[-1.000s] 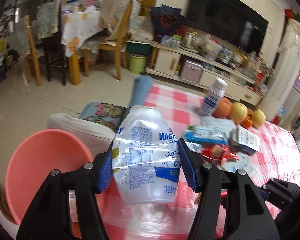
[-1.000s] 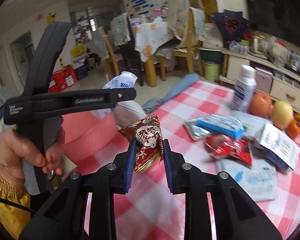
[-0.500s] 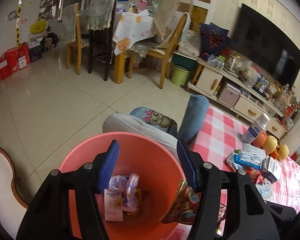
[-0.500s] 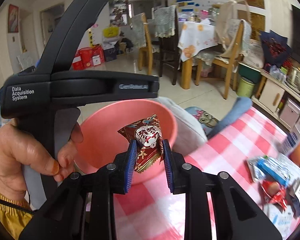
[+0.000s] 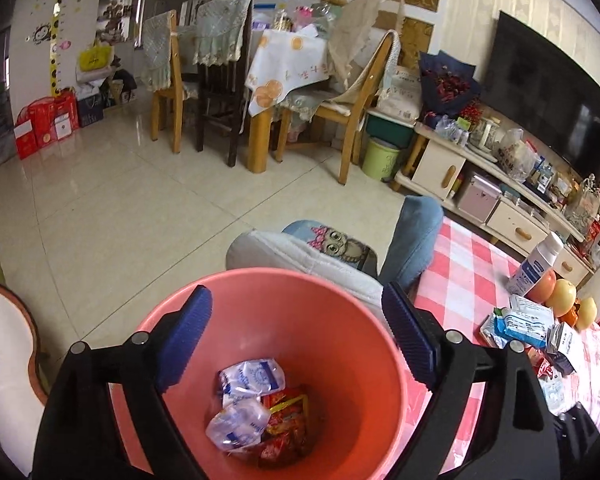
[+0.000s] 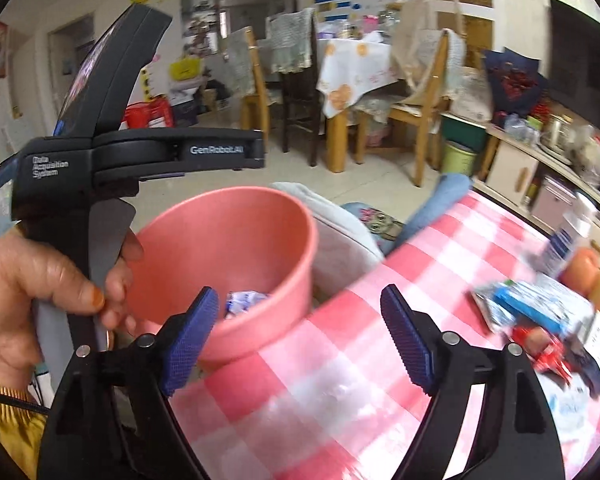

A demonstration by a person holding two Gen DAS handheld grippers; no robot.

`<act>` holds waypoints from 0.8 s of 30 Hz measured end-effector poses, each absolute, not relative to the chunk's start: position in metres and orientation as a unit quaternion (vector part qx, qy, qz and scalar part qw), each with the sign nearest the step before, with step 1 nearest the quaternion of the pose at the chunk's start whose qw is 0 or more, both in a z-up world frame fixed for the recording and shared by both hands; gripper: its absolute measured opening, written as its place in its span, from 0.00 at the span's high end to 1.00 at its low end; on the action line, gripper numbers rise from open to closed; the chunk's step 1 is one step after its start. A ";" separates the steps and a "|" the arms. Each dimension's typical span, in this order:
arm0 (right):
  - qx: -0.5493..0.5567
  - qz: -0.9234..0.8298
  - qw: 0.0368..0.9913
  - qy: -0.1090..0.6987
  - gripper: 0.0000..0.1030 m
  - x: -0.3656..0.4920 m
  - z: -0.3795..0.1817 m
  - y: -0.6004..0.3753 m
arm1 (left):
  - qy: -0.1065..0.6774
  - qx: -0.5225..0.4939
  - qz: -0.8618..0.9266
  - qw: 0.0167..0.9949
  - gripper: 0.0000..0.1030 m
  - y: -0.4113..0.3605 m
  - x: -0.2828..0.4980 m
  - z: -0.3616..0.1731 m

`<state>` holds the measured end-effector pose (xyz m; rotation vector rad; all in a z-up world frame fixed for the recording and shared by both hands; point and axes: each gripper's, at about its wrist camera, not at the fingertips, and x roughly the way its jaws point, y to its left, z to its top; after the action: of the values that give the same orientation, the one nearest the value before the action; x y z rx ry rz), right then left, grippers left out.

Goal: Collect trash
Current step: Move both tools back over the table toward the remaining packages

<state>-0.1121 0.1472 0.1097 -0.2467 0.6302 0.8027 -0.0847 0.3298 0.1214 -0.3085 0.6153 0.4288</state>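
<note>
Pink plastic bin (image 5: 360,344) stood upright, mouth up, at the edge of the red-checked tablecloth (image 6: 320,400). At its bottom lay two crumpled clear bottles (image 5: 244,396), one above the other, long axes roughly across the left wrist view, with a red snack wrapper (image 5: 286,428) beside them. Left gripper (image 5: 296,340) hung over the bin mouth, jaws opening wide, nothing between the pads. Right gripper (image 6: 300,344) sat over the cloth beside the bin, jaws likewise opening, empty. More wrappers (image 6: 532,312) lay farther along the cloth.

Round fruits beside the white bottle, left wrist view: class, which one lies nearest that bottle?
The reddish-orange fruit touching the white bottle; the two yellower ones sit farther right.
</note>
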 end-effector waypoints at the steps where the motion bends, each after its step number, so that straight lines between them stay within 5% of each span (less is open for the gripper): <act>1: -0.115 0.376 0.869 0.301 0.17 -0.113 0.109 0.141 | 0.290 -0.147 0.205 0.923 0.15 0.326 -0.085 0.122; 10: -0.109 0.339 0.883 0.307 0.13 -0.120 0.096 0.098 | 0.221 -0.149 0.158 0.951 0.15 0.300 -0.088 0.133; 24: -0.097 0.305 0.890 0.323 0.13 -0.124 0.081 0.052 | 0.306 -0.121 0.083 0.940 0.15 0.254 -0.059 0.124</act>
<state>-0.1243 0.0523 0.0811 -0.2008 0.6717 0.6337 -0.0591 0.2540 0.1240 -0.2472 0.6252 0.1696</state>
